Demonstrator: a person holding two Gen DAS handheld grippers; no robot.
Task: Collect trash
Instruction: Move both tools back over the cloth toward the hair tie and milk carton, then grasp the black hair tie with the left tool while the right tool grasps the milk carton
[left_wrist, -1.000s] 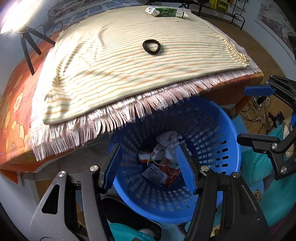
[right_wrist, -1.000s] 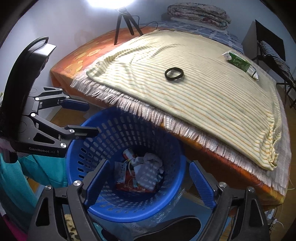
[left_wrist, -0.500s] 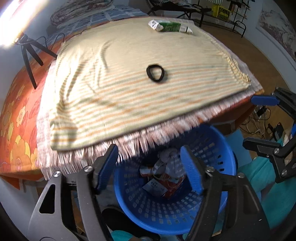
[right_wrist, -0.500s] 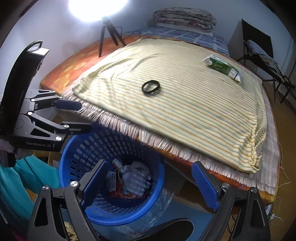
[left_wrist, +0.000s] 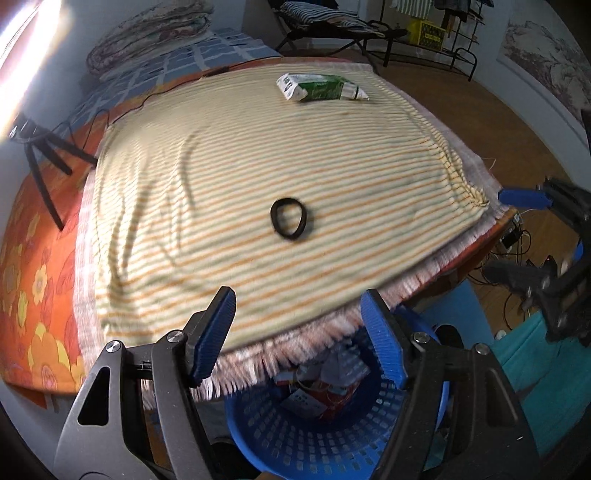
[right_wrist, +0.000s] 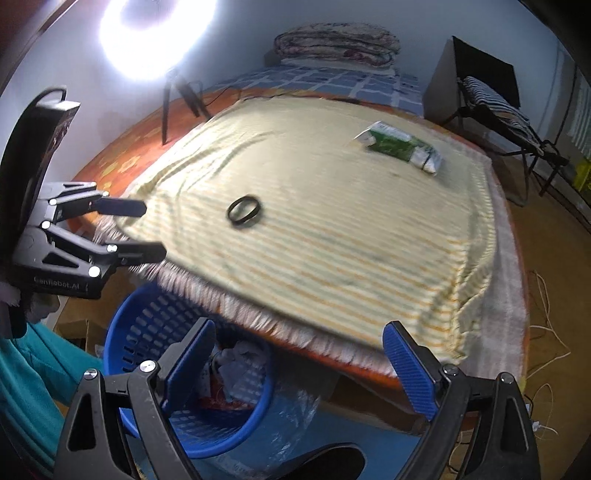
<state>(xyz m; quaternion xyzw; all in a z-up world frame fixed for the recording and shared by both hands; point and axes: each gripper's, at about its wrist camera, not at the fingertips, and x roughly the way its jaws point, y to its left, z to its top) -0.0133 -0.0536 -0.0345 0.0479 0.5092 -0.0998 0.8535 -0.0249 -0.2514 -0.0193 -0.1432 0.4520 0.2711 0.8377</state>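
- Here the bed (left_wrist: 33, 280) fills most of both views; it has an orange flowered sheet, and a cream striped blanket (left_wrist: 258, 173) with a fringed edge lies on top.
- The blue plastic basket (left_wrist: 280, 439) stands on the floor at the near edge of the bed, partly under the fringe. It has slotted walls, and crumpled paper and wrappers (left_wrist: 325, 384) lie inside; the small print on them is not readable.
- The left gripper (left_wrist: 299, 339) points steeply down over the bed edge and the basket. Its jaws have just been opening; they stand well apart and nothing is between them.
- The right gripper (right_wrist: 299, 365) is also tilted down, at the near edge of the bed beside the basket. Its blue ribbed pads are wide apart and hold nothing.
- In the right wrist view the left gripper's black body carries pale letters, something like "GenRobot.AI", a little blurred.
- A green and white carton (left_wrist: 321, 86), flattened, lies on the far part of the blanket; its writing is too small to read.
- A black ring (left_wrist: 290, 218), perhaps a hair band, lies near the middle of the blanket, well apart from the carton.
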